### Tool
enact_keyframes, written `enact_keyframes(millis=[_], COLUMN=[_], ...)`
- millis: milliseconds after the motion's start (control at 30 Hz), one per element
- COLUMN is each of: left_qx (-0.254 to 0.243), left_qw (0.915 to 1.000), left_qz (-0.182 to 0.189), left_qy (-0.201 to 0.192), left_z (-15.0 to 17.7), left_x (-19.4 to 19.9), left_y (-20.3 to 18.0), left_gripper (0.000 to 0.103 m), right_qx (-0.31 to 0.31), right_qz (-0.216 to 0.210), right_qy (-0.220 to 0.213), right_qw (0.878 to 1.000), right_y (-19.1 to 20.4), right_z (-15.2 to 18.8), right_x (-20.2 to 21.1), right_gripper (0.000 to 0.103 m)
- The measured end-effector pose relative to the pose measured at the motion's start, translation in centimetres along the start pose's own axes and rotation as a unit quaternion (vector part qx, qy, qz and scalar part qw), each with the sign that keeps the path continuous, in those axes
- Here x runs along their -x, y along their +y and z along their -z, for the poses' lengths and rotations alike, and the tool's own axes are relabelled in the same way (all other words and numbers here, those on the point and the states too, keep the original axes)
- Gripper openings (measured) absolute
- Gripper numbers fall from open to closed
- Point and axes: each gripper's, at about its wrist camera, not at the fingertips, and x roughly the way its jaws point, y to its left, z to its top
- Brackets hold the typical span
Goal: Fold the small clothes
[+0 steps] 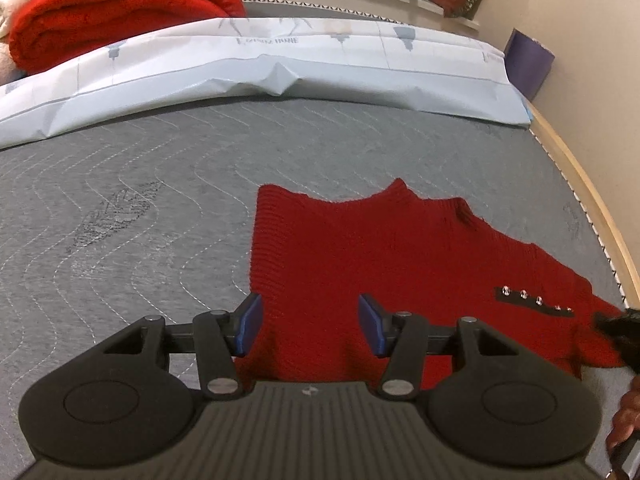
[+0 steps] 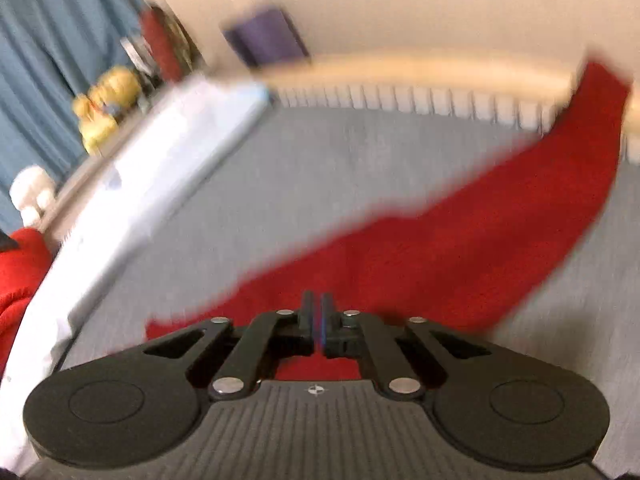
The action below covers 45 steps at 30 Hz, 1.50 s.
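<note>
Left gripper (image 1: 311,322) is wide open, holding nothing, blue pads hanging over the near part of the red knit sweater (image 1: 384,256), which lies spread on the grey quilted mattress (image 1: 140,200), over toward its right side near the wooden bed edge (image 1: 580,184). Right gripper (image 2: 317,320) has its jaws squeezed together and looks clamped on sweater fabric, though that view is smeared with motion blur so I can't tell exactly which part it has. My guess is it's dragging a sleeve or side across for a fold. To do that well, I'd carry the fabric low and steady and lay it straight, while the free gripper pins the body so it doesn't slide. Watch the little studded strip (image 1: 534,299) on the sleeve too, could snag.
</note>
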Motion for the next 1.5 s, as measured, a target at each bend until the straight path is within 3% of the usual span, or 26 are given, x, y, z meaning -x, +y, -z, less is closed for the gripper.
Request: enact_keyframes(millis=[100,167,267,333,400,500,567,667,733,800,867,900,933,967,1000,1067,1200,1333,1500], left_qx=[-0.003,-0.006,-0.010,-0.011,-0.013,-0.015,-0.015,-0.014,-0.013,-0.013,-0.014,-0.015,-0.018,-0.019,-0.019,-0.015,-0.020,-0.036,-0.056], left_qw=[1.0000,1.0000,0.9999,0.9999,0.9999,0.9999,0.9999,0.9999,0.9999,0.9999,0.9998,0.9998,0.9998,0.9997,0.9997,0.9998,0.9997,0.9990,0.9979], left_qz=[0.000,0.002,0.004,0.004,0.004,0.005,0.006,0.007,0.007,0.008,0.008,0.009,0.009,0.008,0.008,0.008,0.017,0.027,0.033], left_qy=[0.002,0.001,0.000,0.002,0.003,0.004,0.005,0.005,0.005,0.006,0.008,0.009,0.009,0.010,0.011,0.010,0.001,-0.001,0.001], left_z=[0.2,0.3,0.4,0.5,0.5,0.5,0.5,0.4,0.4,0.4,0.5,0.6,0.7,0.7,0.8,0.7,0.4,0.8,1.6], left_x=[-0.2,-0.1,0.0,-0.2,-0.3,-0.4,-0.5,-0.5,-0.6,-0.7,-0.8,-0.8,-0.8,-0.8,-0.8,-0.6,0.2,0.9,1.1], left_y=[-0.5,-0.7,-1.1,-1.2,-1.3,-1.2,-1.3,-1.3,-1.2,-1.3,-1.3,-1.3,-1.5,-1.5,-1.5,-1.4,-1.8,-2.7,-3.8], left_gripper=[0.058,0.058,0.058,0.058,0.058,0.058,0.058,0.058,0.058,0.058,0.058,0.058,0.058,0.058,0.058,0.058,0.058,0.058,0.058], right_qx=[-0.046,-0.053,-0.057,-0.044,-0.045,-0.008,0.003,-0.013,0.018,0.063,0.077,0.085,0.075,0.048,0.022,0.025,0.074,0.025,-0.040], right_qz=[0.002,0.014,0.015,0.009,-0.009,-0.023,0.005,0.056,0.058,0.022,-0.016,0.005,0.024,0.019,0.013,0.006,0.040,0.098,0.142], right_qy=[0.053,0.071,0.064,0.049,0.034,-0.013,-0.016,0.007,-0.034,-0.060,-0.002,0.040,0.049,0.043,0.043,0.008,-0.115,-0.173,-0.198], right_qw=[0.998,0.996,0.996,0.998,0.998,1.000,1.000,0.998,0.998,0.996,0.997,0.996,0.996,0.998,0.999,1.000,0.990,0.980,0.969], right_y=[-1.2,-1.3,-1.2,-1.2,-1.4,-0.7,-0.7,-1.9,-0.4,1.0,1.0,0.6,-0.3,-1.2,-1.7,-2.4,-5.3,-12.5,-20.0], right_z=[1.0,1.4,1.5,1.2,0.8,0.1,0.1,0.2,0.4,0.6,0.7,0.9,0.9,0.4,-0.3,-2.1,-6.5,-11.1,-13.5], right_x=[-1.8,-2.9,-3.0,-3.1,-2.5,-0.5,-0.8,-1.5,-0.4,0.2,-1.6,-2.9,-3.3,-3.0,-2.5,-0.7,3.7,5.6,5.8], right_gripper=[0.050,0.055,0.054,0.021,0.006,0.005,0.006,0.014,0.018,0.018,0.026,0.027,0.024,0.007,0.006,0.013,0.041,0.044,0.044])
